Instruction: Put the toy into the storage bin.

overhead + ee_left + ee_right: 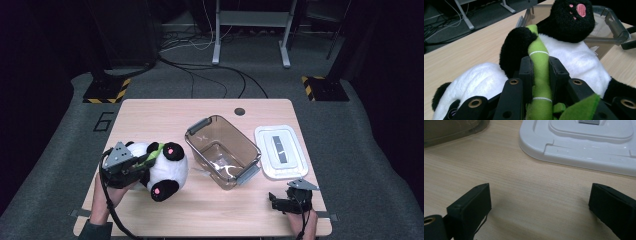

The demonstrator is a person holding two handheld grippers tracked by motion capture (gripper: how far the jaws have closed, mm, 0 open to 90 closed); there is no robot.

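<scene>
A: Gripping the plush panda point(162, 170) by its green bamboo stalk point(539, 72), the left gripper point(142, 164) has its jaws clamped tight on that thin stuffed piece alone. The toy sits at the near left of the table point(165, 112), just left of the clear bin point(222, 150).

B: And the right gripper point(281, 199)?

A: Jaws wide apart, nothing between them, resting low at the near right edge, just in front of the white lid point(281, 151).

B: What could go wrong?

A: I'd judge the hold is the weak point. The stalk is soft and narrow, so the panda's weight may drag it through the pads, or the body may swing and knock the bin's near rim on the way over. The toy also looks bulky against the bin's opening, so a leg could hang over the edge.

B: Any writing to read?

A: The lid carries a dark strip label, too small to make out. Farther off, a large "6" point(103, 121) is marked on the grey floor mat point(60, 150) left of the table, with yellow-and-black hazard tape point(107, 92) on the stand bases beyond.
</scene>
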